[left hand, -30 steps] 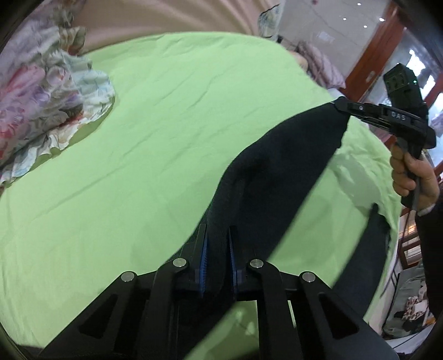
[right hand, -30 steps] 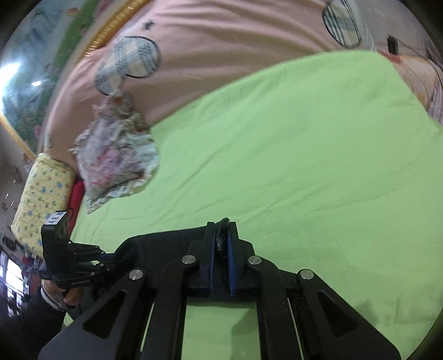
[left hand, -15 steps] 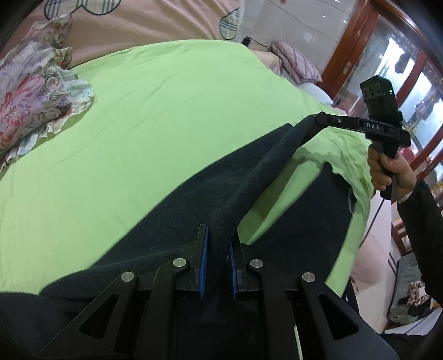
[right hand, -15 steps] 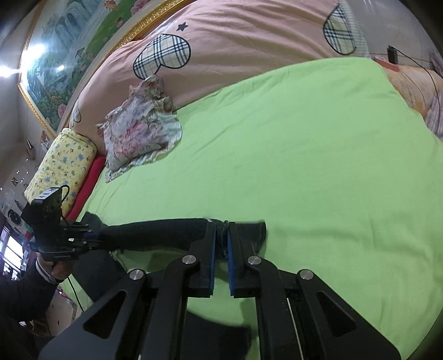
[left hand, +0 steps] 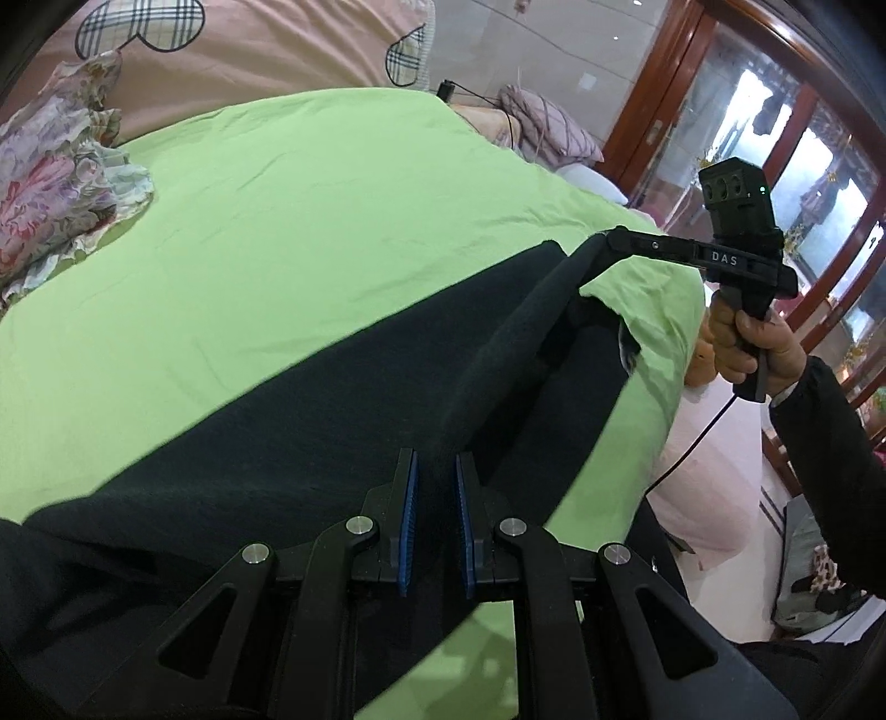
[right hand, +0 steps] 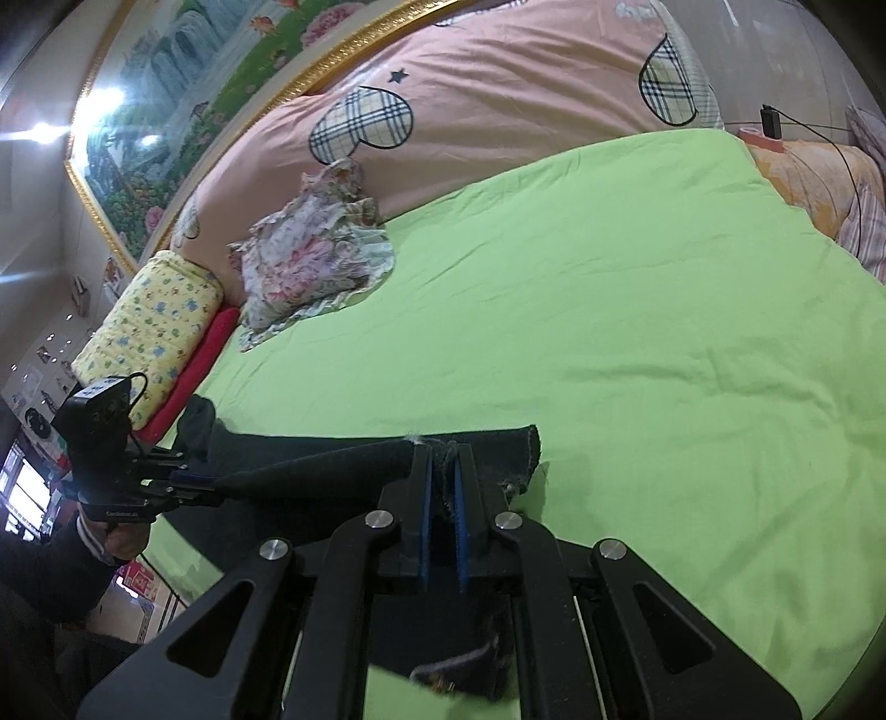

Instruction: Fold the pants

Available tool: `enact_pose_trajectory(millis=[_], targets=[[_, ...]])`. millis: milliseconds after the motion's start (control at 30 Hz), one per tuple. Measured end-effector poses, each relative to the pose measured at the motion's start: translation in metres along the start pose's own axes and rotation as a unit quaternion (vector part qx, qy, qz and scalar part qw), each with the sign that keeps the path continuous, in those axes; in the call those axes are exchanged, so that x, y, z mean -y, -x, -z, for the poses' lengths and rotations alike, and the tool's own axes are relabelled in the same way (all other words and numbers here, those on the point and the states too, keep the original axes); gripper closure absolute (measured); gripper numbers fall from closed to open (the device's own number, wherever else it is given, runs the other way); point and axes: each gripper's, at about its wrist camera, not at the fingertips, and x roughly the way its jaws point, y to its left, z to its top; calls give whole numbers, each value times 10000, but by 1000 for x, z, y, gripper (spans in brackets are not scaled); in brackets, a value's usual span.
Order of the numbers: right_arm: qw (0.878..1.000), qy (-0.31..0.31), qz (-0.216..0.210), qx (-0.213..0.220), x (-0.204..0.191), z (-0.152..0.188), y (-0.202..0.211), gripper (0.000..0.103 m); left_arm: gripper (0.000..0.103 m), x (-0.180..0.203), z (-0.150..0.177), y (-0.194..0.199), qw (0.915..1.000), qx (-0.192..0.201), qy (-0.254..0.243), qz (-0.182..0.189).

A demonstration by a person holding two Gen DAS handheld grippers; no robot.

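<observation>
Over at nine o'clock in the left wrist view, a crumpled floral cloth (left hand: 52, 183) lies on the green bed sheet (left hand: 310, 221), against the pink quilt (left hand: 266, 50) with plaid hearts. Moving rightward, the dark pants (left hand: 310, 421) spread across the sheet from seven o'clock toward two o'clock. At six o'clock the left gripper (left hand: 434, 487) has its blue-padded fingers (left hand: 408, 515) clamped on a raised ridge of the pants fabric. That ridge runs up to two o'clock, where the right gripper (left hand: 601, 243) pinches its far end, held by a hand (left hand: 747, 343) in a dark sleeve (left hand: 830, 443) beyond the edge of the bed. From the right wrist view, the left gripper (right hand: 188, 482) sits at eight o'clock, near a yellow patterned pillow (right hand: 149, 327) and a red cushion (right hand: 196, 360). The taut band of pants (right hand: 332, 465) stretches from it to the centre, where the right gripper (right hand: 443, 476) is closed on the fabric, a short flap sticking out toward three o'clock. Green sheet (right hand: 637, 332) fills the right side, and a striped pillow (right hand: 864, 221) lies at two o'clock.
</observation>
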Motion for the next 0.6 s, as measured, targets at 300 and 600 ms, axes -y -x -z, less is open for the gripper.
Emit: enact_pose_trajectory(millis=[300, 600], targets=[[9996, -119, 122, -217, 1, 42, 12, 96, 96, 9, 12, -19, 9996, -245, -88, 84], [9992, -191, 176, -298, 0, 60, 12, 96, 97, 11, 22, -30, 9987, -467, -99, 148]])
